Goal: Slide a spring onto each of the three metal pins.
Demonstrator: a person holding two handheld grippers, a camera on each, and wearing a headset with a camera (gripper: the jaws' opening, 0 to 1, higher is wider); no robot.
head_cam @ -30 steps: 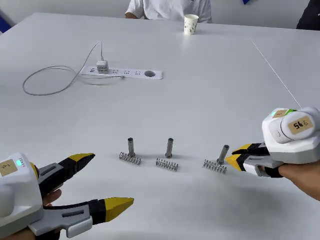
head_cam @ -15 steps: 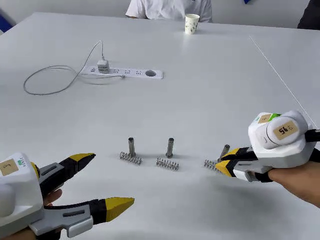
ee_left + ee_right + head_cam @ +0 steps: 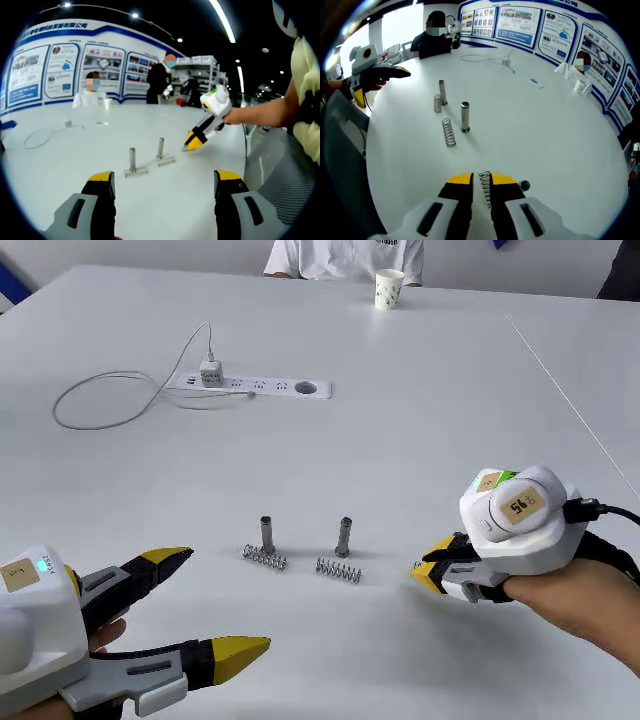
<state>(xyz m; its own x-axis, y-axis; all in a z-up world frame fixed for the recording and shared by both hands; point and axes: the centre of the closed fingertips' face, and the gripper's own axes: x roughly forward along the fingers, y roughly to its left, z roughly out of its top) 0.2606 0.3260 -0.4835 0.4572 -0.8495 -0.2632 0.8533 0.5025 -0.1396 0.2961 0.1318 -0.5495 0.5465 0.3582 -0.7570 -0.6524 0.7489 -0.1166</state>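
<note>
The right gripper (image 3: 481, 177) has its fingers pinched on the right-hand spring (image 3: 484, 187), flat on the tabletop (image 3: 545, 125) just beside its pin (image 3: 523, 186). The left gripper (image 3: 225, 598) hangs released, near left. Risk: the thin coil squirts free, or a finger topples the pin.

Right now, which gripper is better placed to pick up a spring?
Right. The right gripper has its fingers flanking the spring beside the end pin; grip unclear. The left gripper is open, well short of the other springs.
</note>
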